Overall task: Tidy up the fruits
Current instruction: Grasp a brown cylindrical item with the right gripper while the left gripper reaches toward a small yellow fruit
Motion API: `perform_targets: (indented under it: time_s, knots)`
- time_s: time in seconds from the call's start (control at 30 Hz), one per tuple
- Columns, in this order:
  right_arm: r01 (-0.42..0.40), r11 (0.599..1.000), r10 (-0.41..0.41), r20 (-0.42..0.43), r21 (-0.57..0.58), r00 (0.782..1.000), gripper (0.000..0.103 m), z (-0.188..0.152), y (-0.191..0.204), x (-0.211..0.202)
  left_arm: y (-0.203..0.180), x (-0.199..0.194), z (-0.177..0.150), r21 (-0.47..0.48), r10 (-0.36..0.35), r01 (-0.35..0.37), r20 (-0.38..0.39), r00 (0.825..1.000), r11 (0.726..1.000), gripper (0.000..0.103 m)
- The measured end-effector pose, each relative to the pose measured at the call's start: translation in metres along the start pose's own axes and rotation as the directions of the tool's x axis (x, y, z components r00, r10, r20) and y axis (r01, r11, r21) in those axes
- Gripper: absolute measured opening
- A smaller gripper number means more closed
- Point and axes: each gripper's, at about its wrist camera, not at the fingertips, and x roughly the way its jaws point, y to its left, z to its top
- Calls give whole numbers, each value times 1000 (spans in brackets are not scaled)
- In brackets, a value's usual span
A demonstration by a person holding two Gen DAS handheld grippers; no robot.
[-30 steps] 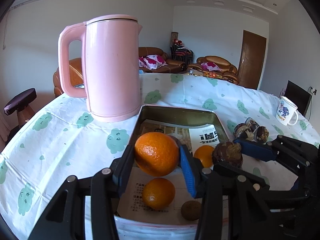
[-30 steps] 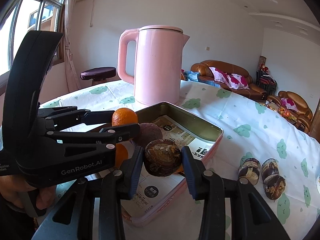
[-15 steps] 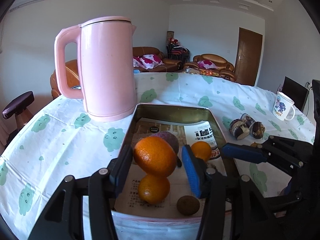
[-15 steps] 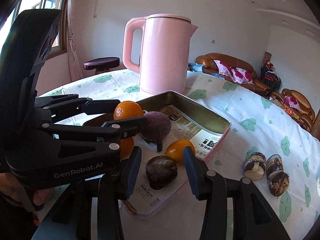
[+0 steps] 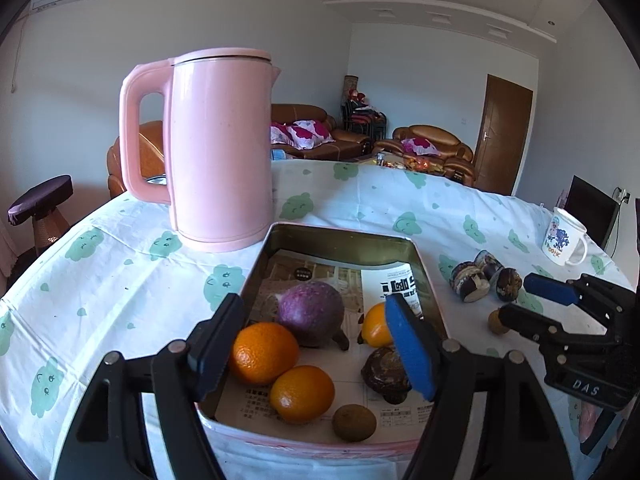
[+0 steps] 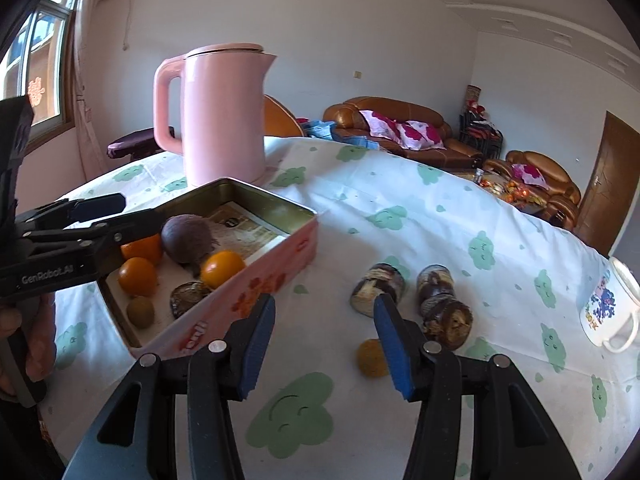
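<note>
A: How is my left gripper (image 5: 316,344) now?

B: Its jaws have just been opening, and they stand apart over the near end of the tin (image 5: 344,240). Nothing is pressed between the pads. The orange (image 5: 262,352) lies on the paper in the tin, just beside the left finger.

A: And what else do I have in the tin?

B: A second orange (image 5: 302,394) touching the first one, a purple round fruit (image 5: 310,312) behind them, a small orange one (image 5: 374,330) at the right wall, a dark brown fruit (image 5: 384,372) partly behind the blue pad, and a little brown one (image 5: 354,422) at the near edge.

A: My right gripper (image 6: 324,332)?

B: It is released also; it widened a little just before, and its jaws hang over the tablecloth (image 6: 400,200) right of the tin, holding nothing. Beyond it three dark fruits (image 6: 378,288) lie close together, and a small yellowish fruit (image 6: 370,358) lies beside the right pad. I cannot tell if it touches it.

A: Other things?

B: A pink kettle (image 5: 220,148) behind the tin, a mug (image 6: 608,312) far right.
</note>
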Motion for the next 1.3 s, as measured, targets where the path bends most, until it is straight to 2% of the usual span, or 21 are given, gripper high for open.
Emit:
perform_targets:
  time_s: [0.17,0.3,0.47,0.57,0.73,0.83,0.87,0.97,1.13,1.3]
  knots:
    - [39,999,-35,-81,39,996,53,9,-16,31,-7,3,1,8,-8,8,1,1000,1000,76]
    - [69,998,-66,-129,15,989,53,15,-14,52,-10,2,2,16,-14,14,7,1000,1000,76]
    - [51,999,-48,-164,14,985,53,21,-13,70,-12,4,3,24,-22,22,8,1000,999,76]
    - [94,996,-93,-196,-7,976,53,22,-11,79,-14,5,3,30,-26,26,8,1000,999,76]
    - [94,995,-86,-261,22,962,53,15,-19,91,-15,6,3,32,-25,25,8,1000,999,76]
    - [83,996,-71,-251,36,965,49,14,-20,92,-16,7,3,30,-25,25,4,1000,999,76]
    - [85,996,-74,-250,32,965,43,14,-19,92,-16,7,3,32,-25,24,3,1000,999,76]
    - [68,997,-55,-237,45,970,43,14,-20,89,-19,7,3,41,-23,23,1,1000,999,76]
    - [52,992,-36,-142,113,989,43,13,-32,58,-31,7,6,62,-36,37,-7,999,997,76]
    - [115,980,-103,-81,162,991,43,-3,-57,17,-61,7,10,120,-84,85,-16,996,989,76]
